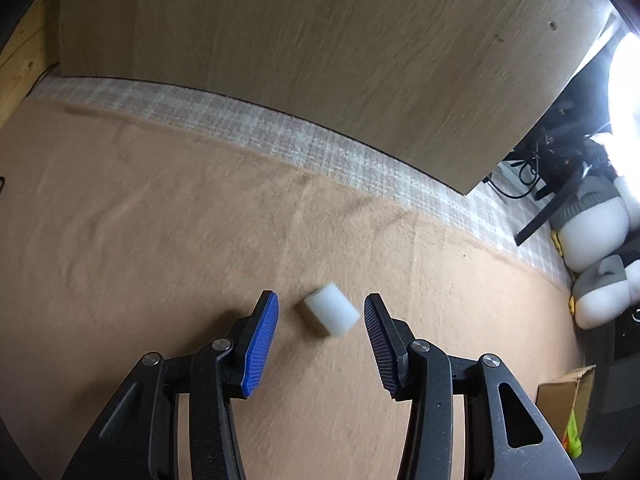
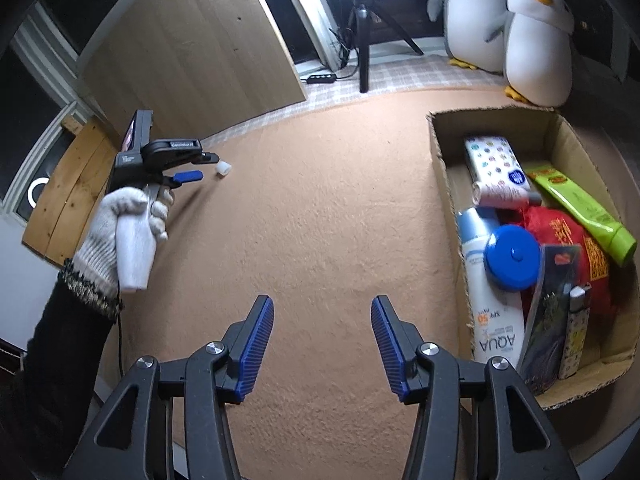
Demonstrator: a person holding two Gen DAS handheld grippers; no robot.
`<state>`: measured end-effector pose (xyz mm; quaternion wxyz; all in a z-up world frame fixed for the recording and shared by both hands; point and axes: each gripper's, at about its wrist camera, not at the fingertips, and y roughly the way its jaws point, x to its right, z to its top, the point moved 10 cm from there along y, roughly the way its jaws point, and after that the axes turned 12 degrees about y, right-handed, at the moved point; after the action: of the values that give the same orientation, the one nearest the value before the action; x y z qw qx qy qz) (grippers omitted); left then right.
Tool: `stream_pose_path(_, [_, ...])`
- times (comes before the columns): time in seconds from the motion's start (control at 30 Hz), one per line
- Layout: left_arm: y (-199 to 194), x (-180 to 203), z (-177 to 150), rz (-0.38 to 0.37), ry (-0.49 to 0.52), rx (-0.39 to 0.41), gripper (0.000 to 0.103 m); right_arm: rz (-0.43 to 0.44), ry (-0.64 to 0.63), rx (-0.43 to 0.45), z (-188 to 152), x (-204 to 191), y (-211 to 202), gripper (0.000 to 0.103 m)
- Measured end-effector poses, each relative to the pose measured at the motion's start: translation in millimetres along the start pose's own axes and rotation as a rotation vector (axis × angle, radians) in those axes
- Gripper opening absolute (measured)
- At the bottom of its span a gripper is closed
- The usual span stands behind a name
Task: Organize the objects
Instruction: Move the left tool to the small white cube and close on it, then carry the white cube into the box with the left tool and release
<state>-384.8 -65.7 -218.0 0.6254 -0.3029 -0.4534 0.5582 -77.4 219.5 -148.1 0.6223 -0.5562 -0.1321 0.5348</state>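
Note:
A small white plastic cylinder (image 1: 331,314) lies on its side on the tan carpet, between the tips of my open left gripper (image 1: 322,308), touching neither pad. It also shows in the right wrist view (image 2: 223,168), just beyond the left gripper (image 2: 206,166), which a gloved hand holds. My right gripper (image 2: 322,312) is open and empty above bare carpet. To its right stands a cardboard box (image 2: 438,160) holding a sunscreen bottle (image 2: 490,308), a blue lid (image 2: 512,258), a red packet (image 2: 560,232), a green tube (image 2: 580,210) and other items.
A wooden board (image 1: 320,60) leans upright behind the carpet, on a plaid mat (image 1: 280,132). Two plush penguins (image 2: 532,40) and a tripod (image 2: 364,40) stand at the back in the right wrist view. The box corner (image 1: 568,396) shows at the left view's right edge.

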Motion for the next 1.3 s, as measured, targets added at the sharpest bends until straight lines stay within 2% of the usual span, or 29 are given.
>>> stream_pose_path(0.3, [17, 8, 1, 0.059, 0.024, -0.013, 0.046, -0.015, 0.053, -0.006, 3, 26, -3, 0.047])
stream_pose_path(0.43, [20, 8, 2, 0.109, 0.063, -0.011, 0.032, -0.012, 0.064, -0.005, 3, 29, -2, 0.047])
stream_pose_path(0.6, [21, 15, -1, 0.126, 0.122, -0.01, 0.022, -0.011, 0.072, -0.007, 4, 30, 0, 0.047])
stream_pose_path(0.8, [11, 16, -5, 0.08, 0.112, 0.002, 0.011, -0.003, 0.081, -0.01, 7, 30, 3, 0.047])
stream_pose_path(0.83, [8, 16, -6, 0.07, 0.107, 0.006, 0.006, -0.001, 0.082, -0.007, 8, 30, 3, 0.047])
stream_pose_path(1.03, [-17, 22, -15, 0.012, 0.11, 0.039, 0.006, 0.002, 0.09, 0.003, 10, 32, 2, 0.047])
stream_pose_path(1.17, [-25, 29, -21, 0.004, 0.14, 0.04, 0.006, -0.001, 0.095, 0.0, 10, 35, 5, 0.047])
stream_pose_path(1.3, [-36, 57, -27, -0.048, 0.17, 0.058, 0.006, -0.005, 0.096, 0.004, 10, 38, 3, 0.047])
